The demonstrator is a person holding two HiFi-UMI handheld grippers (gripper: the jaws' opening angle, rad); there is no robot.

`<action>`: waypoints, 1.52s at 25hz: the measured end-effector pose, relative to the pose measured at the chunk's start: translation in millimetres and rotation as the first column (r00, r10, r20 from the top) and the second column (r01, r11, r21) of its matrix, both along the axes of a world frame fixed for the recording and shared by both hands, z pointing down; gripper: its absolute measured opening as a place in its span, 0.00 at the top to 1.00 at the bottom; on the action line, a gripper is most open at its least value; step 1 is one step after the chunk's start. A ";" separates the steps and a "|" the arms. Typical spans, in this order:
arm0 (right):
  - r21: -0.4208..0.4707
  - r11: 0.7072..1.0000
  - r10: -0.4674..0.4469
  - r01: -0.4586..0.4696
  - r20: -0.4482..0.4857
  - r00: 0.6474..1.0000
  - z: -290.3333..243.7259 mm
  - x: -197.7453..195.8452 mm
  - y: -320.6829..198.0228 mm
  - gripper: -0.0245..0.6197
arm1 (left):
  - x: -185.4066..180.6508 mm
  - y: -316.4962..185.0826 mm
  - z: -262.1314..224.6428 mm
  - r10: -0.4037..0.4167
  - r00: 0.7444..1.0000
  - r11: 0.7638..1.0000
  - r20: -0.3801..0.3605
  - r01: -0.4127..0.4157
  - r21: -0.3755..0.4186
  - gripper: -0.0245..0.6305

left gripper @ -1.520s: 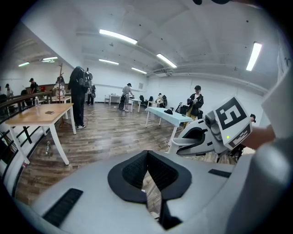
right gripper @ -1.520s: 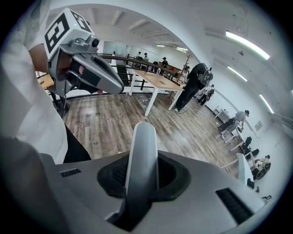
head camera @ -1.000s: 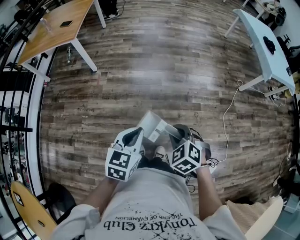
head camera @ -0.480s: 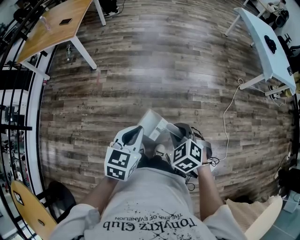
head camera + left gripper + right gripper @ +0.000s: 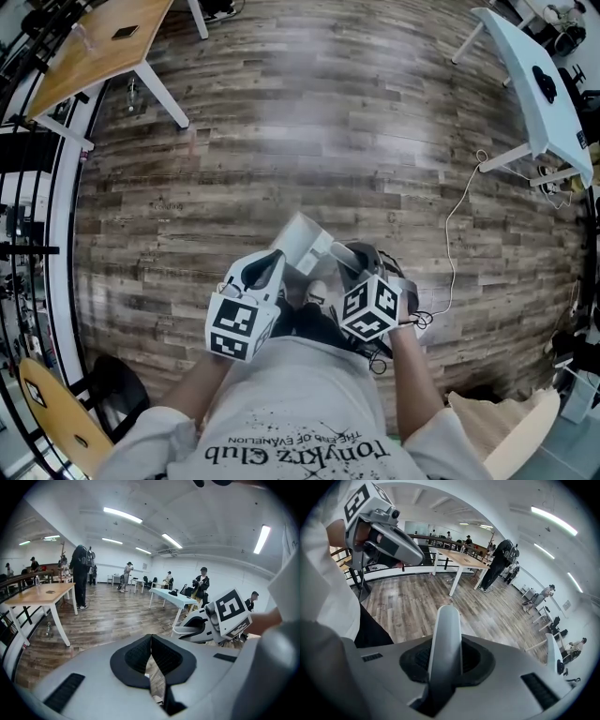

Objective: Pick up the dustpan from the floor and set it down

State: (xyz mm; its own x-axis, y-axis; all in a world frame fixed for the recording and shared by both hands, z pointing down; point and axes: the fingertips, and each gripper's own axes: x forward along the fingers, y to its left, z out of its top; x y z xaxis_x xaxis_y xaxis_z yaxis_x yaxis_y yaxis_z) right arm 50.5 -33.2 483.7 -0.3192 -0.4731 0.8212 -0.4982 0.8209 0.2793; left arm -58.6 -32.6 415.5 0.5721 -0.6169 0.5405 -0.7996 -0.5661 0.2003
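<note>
Dustpan (image 5: pixel 302 244) hangs above the floor (image 5: pixel 328 122), its handle (image 5: pixel 445 639) clamped in the right gripper (image 5: pixel 349 264); the left gripper (image 5: pixel 151 654) is closed and empty. Pickup looks done; next comes lowering it flat, then releasing.

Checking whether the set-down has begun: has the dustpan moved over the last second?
Cannot tell: the camera itself shifted. Against the floor cable, the dustpan in the right hand-held gripper sits marginally nearer the person, too little to call.
</note>
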 end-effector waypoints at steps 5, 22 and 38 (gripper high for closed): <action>-0.017 1.000 0.001 -0.001 -0.005 1.000 16.2 -2.1 -2.1 0.83 | -3.4 -2.9 7.4 -0.004 1.000 1.000 0.002 0.004 -0.016 0.93; -0.037 0.998 0.042 -0.043 -0.017 0.999 60.1 -0.4 -22.0 0.83 | -16.0 -25.7 34.6 -0.030 1.000 0.998 -0.002 0.030 -0.051 0.93; -0.063 0.995 0.081 -0.082 -0.017 0.997 102.0 6.9 -51.5 0.83 | -13.4 -47.1 53.0 -0.028 1.000 0.996 -0.005 0.027 -0.086 0.93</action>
State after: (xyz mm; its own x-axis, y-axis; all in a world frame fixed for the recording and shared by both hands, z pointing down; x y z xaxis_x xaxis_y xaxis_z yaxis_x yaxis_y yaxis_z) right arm 57.4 -84.7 585.7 -0.2698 -0.4433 0.8548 -0.5602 0.7943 0.2351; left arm -72.0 -79.6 468.4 0.5589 -0.5840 0.5886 -0.8133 -0.5246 0.2518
